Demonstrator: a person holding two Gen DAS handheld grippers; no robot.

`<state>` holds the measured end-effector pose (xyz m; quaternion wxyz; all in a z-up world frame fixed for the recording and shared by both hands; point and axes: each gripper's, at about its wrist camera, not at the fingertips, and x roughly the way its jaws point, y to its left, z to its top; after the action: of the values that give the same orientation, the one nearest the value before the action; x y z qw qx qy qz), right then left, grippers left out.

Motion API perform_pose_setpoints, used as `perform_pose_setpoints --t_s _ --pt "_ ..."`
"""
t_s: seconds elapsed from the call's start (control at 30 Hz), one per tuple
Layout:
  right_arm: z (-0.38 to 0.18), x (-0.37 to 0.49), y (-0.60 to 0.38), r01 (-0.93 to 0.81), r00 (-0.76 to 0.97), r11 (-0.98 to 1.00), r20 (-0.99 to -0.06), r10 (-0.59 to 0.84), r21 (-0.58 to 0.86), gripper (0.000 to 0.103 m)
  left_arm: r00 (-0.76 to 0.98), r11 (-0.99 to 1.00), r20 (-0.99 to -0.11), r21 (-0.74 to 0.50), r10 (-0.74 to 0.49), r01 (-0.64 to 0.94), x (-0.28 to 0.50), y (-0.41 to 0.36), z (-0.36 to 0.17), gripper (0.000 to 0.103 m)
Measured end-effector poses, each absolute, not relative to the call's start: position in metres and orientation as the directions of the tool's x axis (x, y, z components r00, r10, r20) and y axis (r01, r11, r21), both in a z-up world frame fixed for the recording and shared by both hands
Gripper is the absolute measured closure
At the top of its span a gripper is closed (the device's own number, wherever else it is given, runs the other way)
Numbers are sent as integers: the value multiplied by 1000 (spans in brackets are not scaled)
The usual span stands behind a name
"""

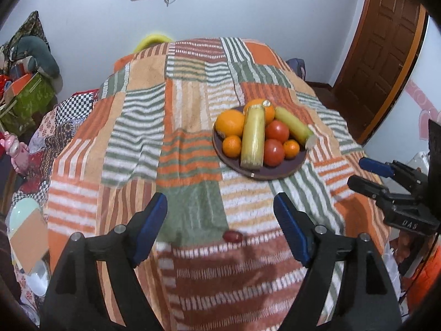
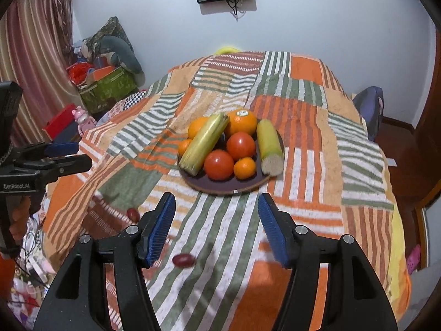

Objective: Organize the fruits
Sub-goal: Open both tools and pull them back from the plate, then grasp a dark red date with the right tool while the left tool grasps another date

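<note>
From the left wrist view, most of the job looked finished to me. The dark plate (image 1: 299, 162) sat on the patchwork cloth (image 1: 137, 138) covering the desk, already loaded: two large oranges (image 1: 230, 122), two small mandarins (image 1: 231, 145), two tomatoes (image 1: 277, 130) and two pale yellow-green stalks (image 1: 253, 138), one lying across the pile and one along the plate's far right side. My left gripper (image 1: 220, 220) hung above the cloth with its jaws wide and nothing between them. Just ahead of it lay a small dark-red fruit (image 1: 233, 236) — a grape or date, I couldn't tell which — well apart from the plate. At the right edge I could see the right gripper (image 1: 361, 171) side-on, empty, with a gap between its fingers.

In the right wrist view the same plate (image 2: 248, 187) sat ahead, its pile steady. The right gripper (image 2: 216, 226) was wide too, holding nothing. Here I counted two stray red fruits on the cloth: one (image 2: 184, 260) close by the left finger, another (image 2: 133, 214) further left, near where the cloth falls away. The left gripper (image 2: 82, 155) showed at the left edge.

My judgement: the big pieces were done — what was left was getting those small red fruits onto the plate.
</note>
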<state>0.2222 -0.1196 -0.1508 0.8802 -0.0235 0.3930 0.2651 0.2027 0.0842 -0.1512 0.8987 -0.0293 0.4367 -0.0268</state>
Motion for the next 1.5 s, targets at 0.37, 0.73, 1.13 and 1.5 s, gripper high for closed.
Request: perform_pose_setpoints --t_s 0.37,0.73,1.13,1.5 --pt "-183 190 -110 -488 477 851 -758 444 191 44 584 996 -807 -74 -86 44 172 78 -174 23" --pt "-213 191 -92 -521 370 821 -804 465 234 58 522 991 -844 -131 -118 11 175 84 -204 38" --pt "-229 203 -83 -518 328 818 -826 459 249 70 485 989 -863 -139 -141 40 187 78 -230 38" --pt "-224 207 -87 -519 348 820 -817 460 240 77 482 989 -864 -117 -145 89 206 59 -241 46"
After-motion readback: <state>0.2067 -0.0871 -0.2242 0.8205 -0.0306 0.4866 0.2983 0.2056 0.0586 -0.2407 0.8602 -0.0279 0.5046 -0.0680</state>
